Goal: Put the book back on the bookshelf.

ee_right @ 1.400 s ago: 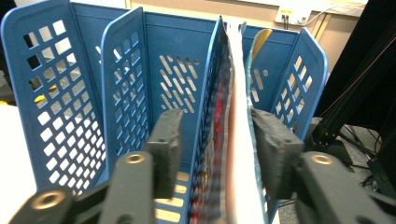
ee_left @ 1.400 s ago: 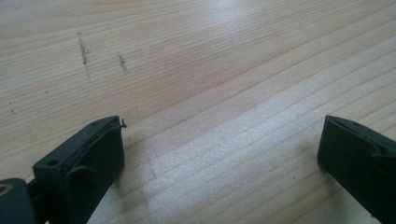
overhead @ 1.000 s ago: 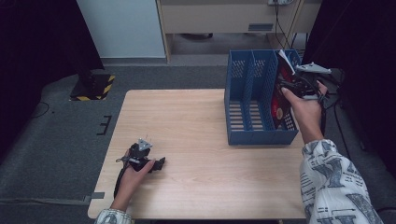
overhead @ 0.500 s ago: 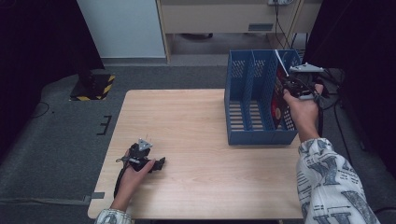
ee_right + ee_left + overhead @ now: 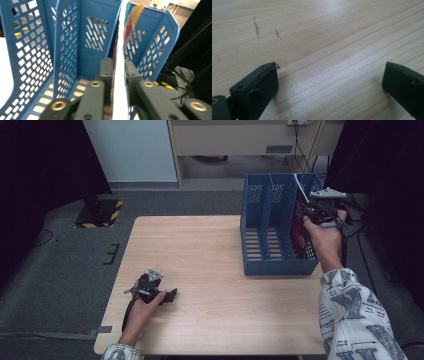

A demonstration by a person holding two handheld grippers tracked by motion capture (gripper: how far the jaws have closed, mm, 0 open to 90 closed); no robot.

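Table [image 5: 215, 270]: pale wood, I found its near and left parts bare. Rack [image 5: 272, 262]: blue plastic, three slots with perforated walls, standing upright on the table's far right side. Magazine [image 5: 121, 62]: thin, white-edged with red and yellow on its cover, standing on edge in the rack's rightmost slot, its top rising past the rack's wall; in the high view it showed as a red strip [image 5: 300, 227] inside that slot. Right gripper [image 5: 312, 212]: I held it over the right slot, jaws clamped on the magazine's edge from both sides; they had just eased apart a little, yet the pads [image 5: 106, 68] stayed against the paper. Left gripper [image 5: 170, 296]: I had it resting on the table near the front left, well apart from the rack, jaws wide with nothing but wood grain between them.
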